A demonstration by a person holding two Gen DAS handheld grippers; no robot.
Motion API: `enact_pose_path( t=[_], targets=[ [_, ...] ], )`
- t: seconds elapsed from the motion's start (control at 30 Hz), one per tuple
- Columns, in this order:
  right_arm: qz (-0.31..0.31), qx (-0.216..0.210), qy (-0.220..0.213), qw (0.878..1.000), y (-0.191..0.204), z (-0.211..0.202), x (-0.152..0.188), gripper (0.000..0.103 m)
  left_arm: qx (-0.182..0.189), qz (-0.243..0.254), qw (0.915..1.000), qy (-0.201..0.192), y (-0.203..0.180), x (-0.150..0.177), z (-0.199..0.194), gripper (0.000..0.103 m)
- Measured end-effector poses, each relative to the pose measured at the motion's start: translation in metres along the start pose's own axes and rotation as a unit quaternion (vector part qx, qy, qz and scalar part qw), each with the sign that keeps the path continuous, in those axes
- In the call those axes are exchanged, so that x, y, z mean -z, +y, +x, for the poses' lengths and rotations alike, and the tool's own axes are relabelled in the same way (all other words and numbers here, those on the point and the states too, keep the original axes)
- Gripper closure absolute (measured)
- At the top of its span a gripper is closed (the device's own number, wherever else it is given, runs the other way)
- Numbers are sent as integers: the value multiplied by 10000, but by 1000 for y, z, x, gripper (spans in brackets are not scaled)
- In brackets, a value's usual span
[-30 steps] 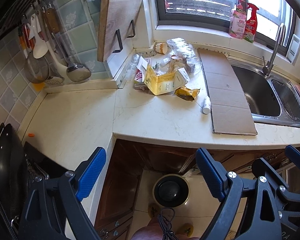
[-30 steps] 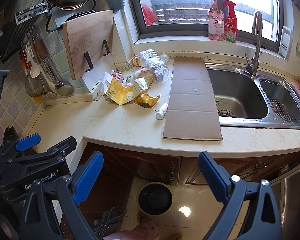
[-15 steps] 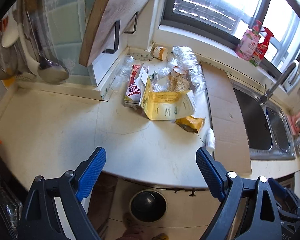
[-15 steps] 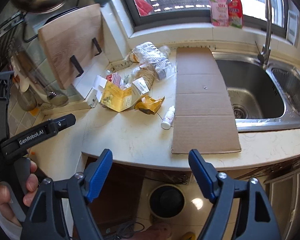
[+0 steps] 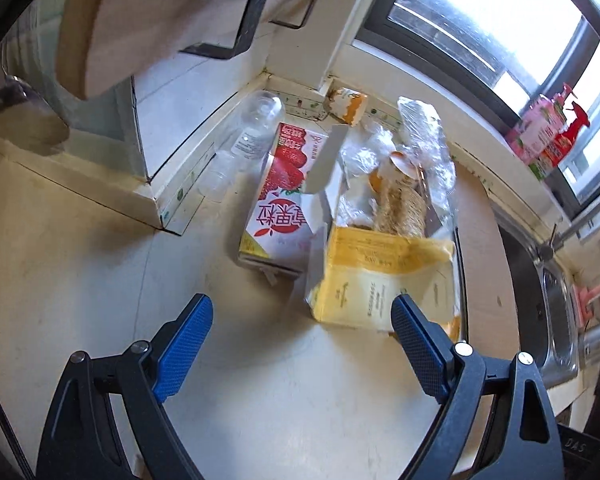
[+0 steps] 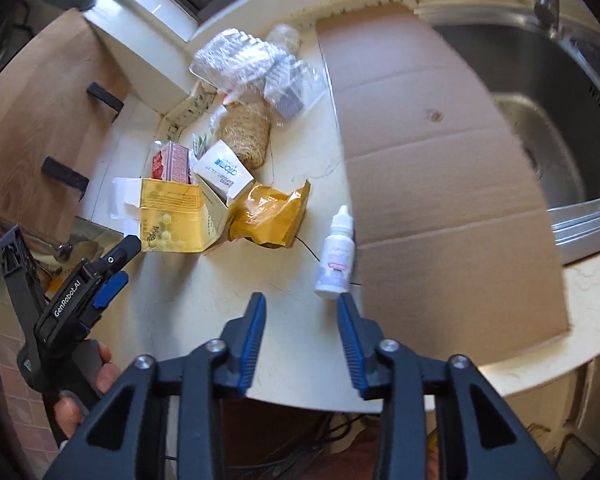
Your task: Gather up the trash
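Trash lies heaped on the cream counter. My left gripper [image 5: 302, 314] is open and empty, just short of a yellow carton [image 5: 374, 280] and a red-and-white strawberry carton [image 5: 282, 200]; a clear plastic bottle [image 5: 246, 138] and crinkled plastic wrap [image 5: 422, 136] lie behind. My right gripper [image 6: 302, 314] is open and empty, its jaws narrower than before, just short of a small white dropper bottle [image 6: 336, 254]. The yellow carton [image 6: 172, 216], a yellow foil wrapper [image 6: 272, 212] and the left gripper [image 6: 84, 280] show to its left.
A flat cardboard sheet [image 6: 432, 152] covers the counter beside the steel sink [image 6: 556, 92]. A wooden cutting board [image 5: 152, 12] leans on the wall at the left. Spray bottles [image 5: 548, 128] stand on the window sill. The counter's front edge is right below my right gripper.
Both grippers have moved up from below the counter edge and forward over the counter toward the trash. The right gripper's jaws have narrowed.
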State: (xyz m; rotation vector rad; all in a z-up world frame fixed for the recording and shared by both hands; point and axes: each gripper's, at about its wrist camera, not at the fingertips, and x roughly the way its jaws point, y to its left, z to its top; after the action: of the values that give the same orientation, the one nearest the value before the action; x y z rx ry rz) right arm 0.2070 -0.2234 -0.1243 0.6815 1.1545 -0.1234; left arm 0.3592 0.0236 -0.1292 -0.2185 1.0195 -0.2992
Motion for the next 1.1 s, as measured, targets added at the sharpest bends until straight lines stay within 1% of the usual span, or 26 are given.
enact_pose_path(
  t=[0.03,0.1,0.2,0.37,0.4,0.43,0.47,0.5,0.53,0.57,0.6,0.63,0.7,0.77,0.8,0.83,0.97,1.07,1.1],
  targets=[
    [48,29,22,10000,0,5,-3,70,53,-30,10000,3,2,-1,4,23],
    [157,99,69,9998,-1,13,-6,70,159,-42,9999,37,1,-3,14,28],
    [258,266,102,9993,-1,21,-10,70,192,-7,9998,62,-5,-2,21,30],
    [173,489,126,9986,5,31,-12,70,231,132,9996,59,-15,1,24,41],
    [161,547,137,9983,6,33,-12,70,232,169,9995,99,-17,1,27,47],
    [163,562,145,9982,7,35,-12,72,236,183,9995,135,-17,1,29,56],
    [173,560,159,9982,7,36,-11,74,244,188,9994,179,-18,1,32,60],
    [192,557,176,9981,7,38,-11,78,250,187,9992,230,-19,0,36,69],
    [211,562,190,9980,7,39,-11,79,248,183,9992,248,-19,0,37,79],
    [223,554,183,9980,7,40,-11,79,245,181,9992,255,-20,0,39,83],
    [222,542,152,9982,7,40,-10,80,220,175,9993,251,-20,0,40,91],
    [207,537,130,9983,7,39,-9,81,231,169,9993,248,-19,1,40,95],
    [167,502,104,9985,7,37,-7,82,253,187,9993,209,-19,2,38,99],
    [143,436,85,9989,7,33,-4,83,251,266,9992,154,-20,4,34,100],
    [148,415,83,9990,6,31,-3,89,227,326,9991,124,-21,7,30,101],
    [168,293,95,9994,5,28,-1,103,203,374,9990,100,-23,9,26,101],
    [151,200,114,9996,3,18,5,103,357,369,9986,150,-20,21,9,101],
    [90,220,177,9996,0,19,14,103,366,409,9985,80,-19,34,-10,101],
    [78,133,211,9997,-1,18,16,103,356,414,9985,18,-17,40,-20,101]
  ],
)
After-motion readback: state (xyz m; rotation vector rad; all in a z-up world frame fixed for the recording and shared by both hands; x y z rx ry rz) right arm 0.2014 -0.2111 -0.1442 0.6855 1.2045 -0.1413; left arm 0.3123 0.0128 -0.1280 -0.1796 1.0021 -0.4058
